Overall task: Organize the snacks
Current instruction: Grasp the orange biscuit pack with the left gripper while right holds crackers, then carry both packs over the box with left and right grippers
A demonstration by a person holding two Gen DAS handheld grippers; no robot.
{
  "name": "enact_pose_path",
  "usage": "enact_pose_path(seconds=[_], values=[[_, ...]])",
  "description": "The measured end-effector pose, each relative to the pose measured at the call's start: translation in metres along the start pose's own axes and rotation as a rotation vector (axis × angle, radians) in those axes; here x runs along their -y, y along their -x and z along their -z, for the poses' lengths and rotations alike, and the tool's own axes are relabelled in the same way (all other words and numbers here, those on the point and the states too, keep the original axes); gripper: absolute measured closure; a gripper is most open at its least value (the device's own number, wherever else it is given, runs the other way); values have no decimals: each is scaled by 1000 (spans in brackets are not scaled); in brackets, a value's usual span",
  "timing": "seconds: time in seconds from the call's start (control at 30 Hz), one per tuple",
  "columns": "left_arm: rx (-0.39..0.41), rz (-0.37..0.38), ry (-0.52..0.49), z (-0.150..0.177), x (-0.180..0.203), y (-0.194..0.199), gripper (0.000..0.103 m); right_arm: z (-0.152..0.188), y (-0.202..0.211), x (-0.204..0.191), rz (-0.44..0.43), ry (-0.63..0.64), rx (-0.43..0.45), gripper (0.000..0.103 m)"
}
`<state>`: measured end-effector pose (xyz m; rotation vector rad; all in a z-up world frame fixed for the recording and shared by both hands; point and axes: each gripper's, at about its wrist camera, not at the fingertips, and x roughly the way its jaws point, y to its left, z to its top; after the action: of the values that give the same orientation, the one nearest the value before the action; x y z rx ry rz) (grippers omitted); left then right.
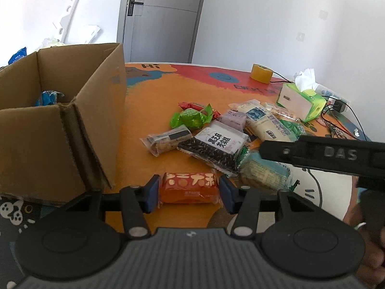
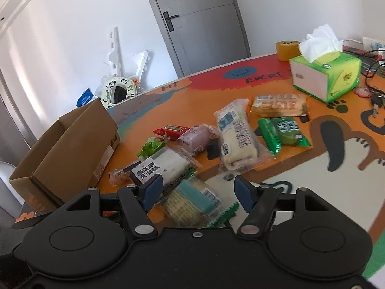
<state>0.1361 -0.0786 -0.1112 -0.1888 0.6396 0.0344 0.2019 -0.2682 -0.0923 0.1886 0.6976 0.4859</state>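
My left gripper (image 1: 189, 190) is shut on an orange snack pack (image 1: 189, 186), held just above the table beside the open cardboard box (image 1: 60, 130). A blue packet (image 1: 48, 97) lies inside the box. My right gripper (image 2: 197, 192) is open, its blue pads on either side of a teal-and-cream snack pack (image 2: 192, 202) on the table; it also shows in the left wrist view (image 1: 264, 171). Several more snacks lie in a pile: a black sesame pack (image 1: 214, 147), a green candy pack (image 1: 190, 119), a white bread pack (image 2: 234, 142), a green pack (image 2: 284, 132).
A green tissue box (image 2: 324, 74) and a roll of yellow tape (image 2: 286, 49) stand at the far right of the table. Cables and keys (image 2: 375, 103) lie by the right edge. The cardboard box also shows at the left in the right wrist view (image 2: 65, 154).
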Motion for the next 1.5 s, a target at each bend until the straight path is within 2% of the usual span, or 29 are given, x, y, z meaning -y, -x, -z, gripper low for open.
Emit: enact_pose_path(seconds=[0.3, 0.37, 0.5, 0.63, 0.67, 0.87, 0.9, 0.97, 1.03, 1.13, 1.2, 1.3, 1.5], values=[[-7, 11, -1, 2, -6, 6, 52, 15, -1, -8, 21, 28, -56, 40], [-6, 12, -4, 4, -4, 7, 52, 16, 4, -8, 23, 39, -64, 47], [9, 17, 7, 4, -5, 13, 52, 22, 14, -7, 9, 61, -71, 51], [23, 30, 6, 3, -4, 23, 52, 25, 24, -11, 29, 75, -61, 66], [30, 32, 4, 3, -4, 26, 52, 26, 26, -12, 36, 85, -63, 66], [56, 32, 4, 0, -5, 38, 52, 27, 26, -20, 26, 84, -66, 62], [59, 30, 3, 1, -6, 40, 52, 26, 26, -22, 17, 88, -61, 59], [65, 22, 0, 1, -7, 45, 52, 27, 23, -26, 3, 105, -49, 42], [67, 14, 4, 1, -10, 48, 52, 28, 17, -31, 6, 123, -52, 40], [70, 6, 10, 1, -14, 53, 52, 32, 8, -35, 20, 146, -57, 41], [79, -2, 13, 0, -16, 56, 52, 32, 8, -40, 59, 183, -58, 54], [86, -3, 21, -2, -19, 59, 52, 27, 13, -36, 25, 135, -77, 54], [116, 15, 22, -9, -20, 69, 52, 21, 30, -42, 31, 128, -32, 54]])
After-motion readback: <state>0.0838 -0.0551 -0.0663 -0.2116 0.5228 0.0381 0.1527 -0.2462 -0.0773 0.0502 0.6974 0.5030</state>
